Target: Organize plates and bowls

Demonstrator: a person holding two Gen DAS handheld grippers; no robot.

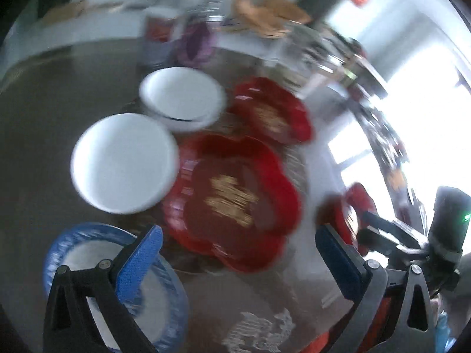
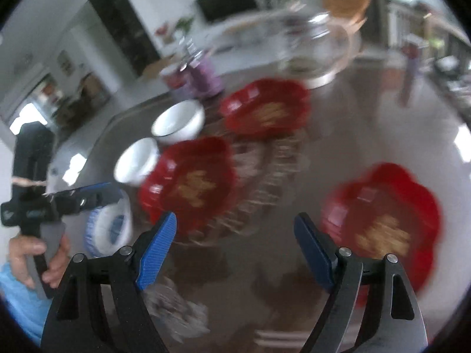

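Observation:
Three red flower-shaped plates with gold lettering lie on the dark table: a near one (image 1: 235, 203) (image 2: 191, 182), a far one (image 1: 273, 111) (image 2: 265, 108), and one off to the right (image 2: 382, 229) (image 1: 353, 214). Two white bowls (image 1: 123, 161) (image 1: 182, 97) stand left of them, also in the right wrist view (image 2: 137, 160) (image 2: 178, 122). A blue-rimmed white bowl (image 1: 153, 309) (image 2: 107, 226) sits nearest. My left gripper (image 1: 238, 259) is open above the table, its left finger over the blue-rimmed bowl. My right gripper (image 2: 235, 247) is open, nothing between its fingers. Both views are motion-blurred.
A woven placemat (image 2: 265, 176) lies under the plates. A glass jug (image 2: 318, 47), a purple cup (image 2: 203, 76) (image 1: 195, 44) and a patterned cup (image 1: 159, 35) stand at the table's far edge. A hand (image 2: 32, 261) holds the left gripper's handle.

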